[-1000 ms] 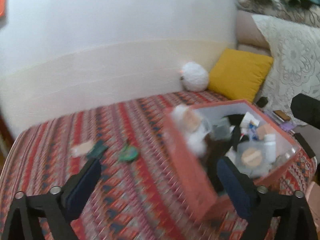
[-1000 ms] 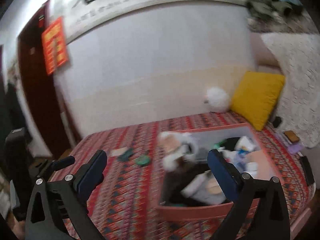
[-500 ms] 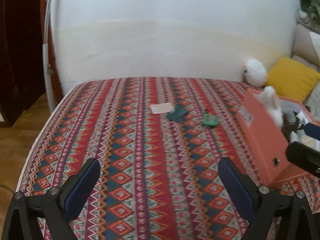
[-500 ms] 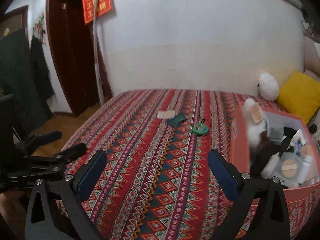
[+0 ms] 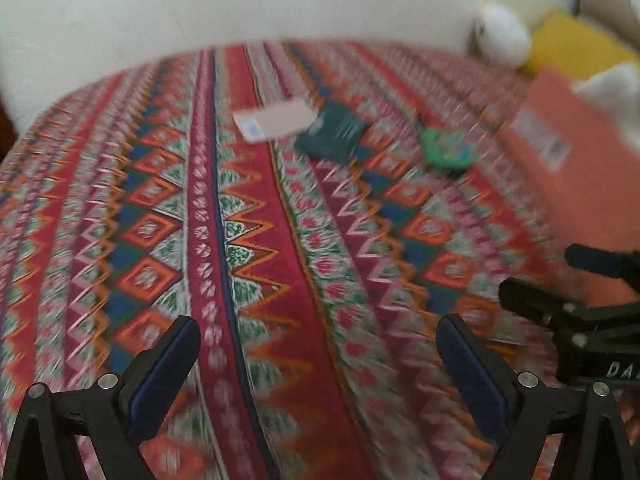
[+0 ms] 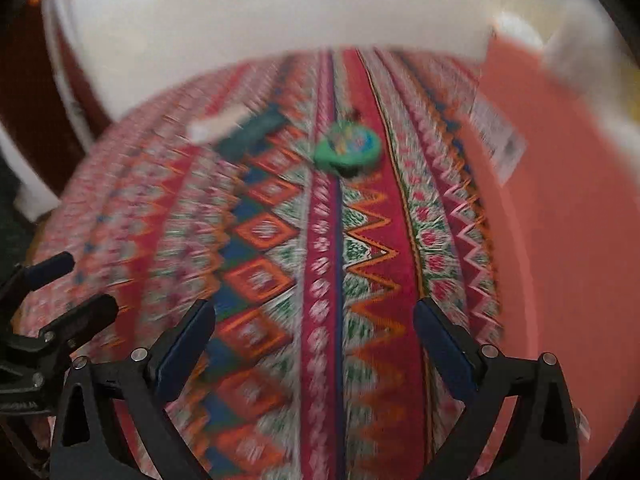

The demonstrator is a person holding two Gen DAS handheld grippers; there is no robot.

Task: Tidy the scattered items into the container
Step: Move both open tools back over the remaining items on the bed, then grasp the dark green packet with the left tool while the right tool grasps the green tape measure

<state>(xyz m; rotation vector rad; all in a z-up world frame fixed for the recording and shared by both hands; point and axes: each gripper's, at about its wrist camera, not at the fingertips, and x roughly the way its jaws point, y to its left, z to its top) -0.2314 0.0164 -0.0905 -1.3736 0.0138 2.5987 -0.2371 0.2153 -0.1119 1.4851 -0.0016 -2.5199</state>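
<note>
Left tongs: my left gripper [image 5: 318, 364] hangs over the patterned bedspread [image 5: 248, 240], its blue pads spread wide with nothing between them.
Right tongs: my right gripper [image 6: 314, 340] is just as wide apart and empty, aimed down a red stripe toward the loose items.
Nearest loose item: the green round trinket [image 6: 347, 148] lies dead ahead of the right tongs, near the foot of the box. It is too blurred for me to name a long axis.
Further items: the dark green packet [image 5: 332, 134] and the pale card [image 5: 276, 122] lie just beside each other, perhaps touching at a corner. The card's long axis runs across the left view, rising slightly to the right. The packet sits corner-on and looks roughly square.
Container: the orange box [image 5: 568, 168] stands to the right of all three, with something white and fluffy [image 5: 612, 96] poking over its rim. Its inside is out of view.
Risk, flat items: I judge the card and packet lie flush on soft cloth, so the pads could pinch fabric or slide over them.
Risk, blur: both views smear, so I could misjudge where the trinket sits.
Risk, crowding: the two tongs are near each other and could collide, or the right one could knock the box wall.
</note>
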